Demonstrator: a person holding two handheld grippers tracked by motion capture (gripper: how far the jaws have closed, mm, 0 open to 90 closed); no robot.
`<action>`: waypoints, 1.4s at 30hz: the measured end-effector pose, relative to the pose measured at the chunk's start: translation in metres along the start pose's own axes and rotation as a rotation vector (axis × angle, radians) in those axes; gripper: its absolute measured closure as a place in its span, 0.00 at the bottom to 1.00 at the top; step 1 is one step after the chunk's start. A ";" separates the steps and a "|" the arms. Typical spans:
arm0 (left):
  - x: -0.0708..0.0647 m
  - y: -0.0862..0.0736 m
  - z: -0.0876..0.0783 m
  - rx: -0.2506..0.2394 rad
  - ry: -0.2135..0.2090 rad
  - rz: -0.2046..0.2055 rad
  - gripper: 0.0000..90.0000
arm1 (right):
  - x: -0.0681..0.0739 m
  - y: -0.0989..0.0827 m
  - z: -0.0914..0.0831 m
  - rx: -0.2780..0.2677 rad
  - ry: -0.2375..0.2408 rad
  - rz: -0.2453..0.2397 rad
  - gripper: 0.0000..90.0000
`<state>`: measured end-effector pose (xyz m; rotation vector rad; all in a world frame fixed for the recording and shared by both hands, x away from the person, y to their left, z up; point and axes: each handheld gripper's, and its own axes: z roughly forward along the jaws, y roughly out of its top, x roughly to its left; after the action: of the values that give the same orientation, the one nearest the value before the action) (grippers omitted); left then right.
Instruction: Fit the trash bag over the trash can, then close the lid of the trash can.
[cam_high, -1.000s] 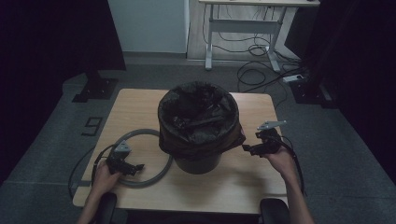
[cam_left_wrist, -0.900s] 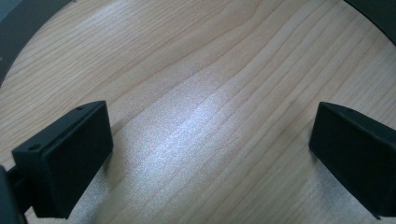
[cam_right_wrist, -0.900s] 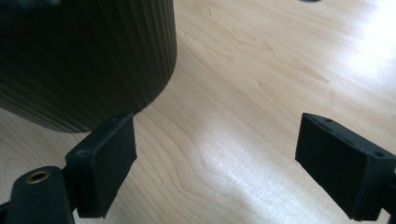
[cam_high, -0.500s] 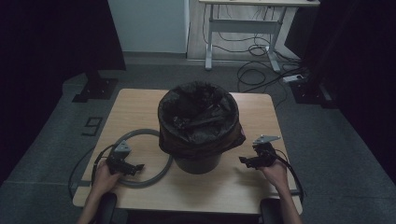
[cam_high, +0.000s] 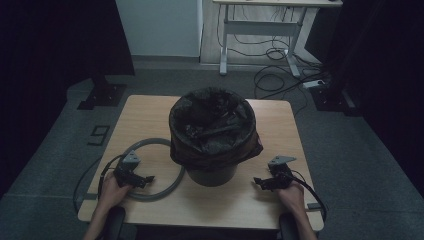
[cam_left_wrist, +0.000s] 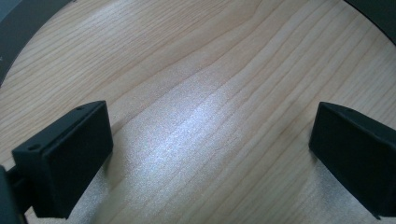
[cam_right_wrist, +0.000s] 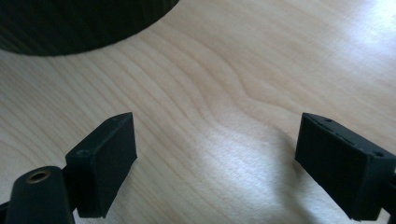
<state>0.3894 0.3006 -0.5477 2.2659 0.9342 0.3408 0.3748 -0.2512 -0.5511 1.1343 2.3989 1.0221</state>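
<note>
A dark round bin (cam_high: 212, 170) lined with a black bag (cam_high: 212, 125) stands in the middle of the wooden table (cam_high: 150, 112). A grey ring (cam_high: 170, 185) lies flat to its left, touching the bin's foot. My left gripper (cam_high: 146, 179) rests low inside that ring, open, with bare wood between its jaws (cam_left_wrist: 212, 135). My right gripper (cam_high: 257, 181) sits low over the table to the right of the bin, pointing at the bin's base (cam_right_wrist: 70, 23). It is open (cam_right_wrist: 217, 140) with nothing between its jaws.
The ring's grey edge (cam_left_wrist: 18, 28) curves past the upper left of the left gripper view. Cables trail from both grippers over the table's front edge. Beyond the table stand a white desk frame (cam_high: 260, 30), floor cables (cam_high: 280, 75) and a dark stand (cam_high: 102, 92).
My right gripper has come down from beside the bin's rim to just above the table and slightly toward the front edge. The left gripper has stayed put.
</note>
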 end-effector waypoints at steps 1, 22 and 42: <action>0.000 0.000 0.000 0.000 -0.001 -0.001 0.00 | 0.001 -0.001 0.000 -0.006 -0.010 -0.014 0.13; 0.005 0.011 -0.010 -0.035 0.028 -0.021 0.00 | 0.003 -0.006 0.001 -0.046 -0.020 -0.019 0.13; 0.017 0.037 -0.030 -0.091 0.049 -0.023 0.00 | 0.004 -0.007 0.000 -0.045 -0.019 -0.017 0.13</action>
<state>0.4074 0.3075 -0.5005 2.1714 0.9491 0.4219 0.3686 -0.2514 -0.5560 1.1017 2.3550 1.0500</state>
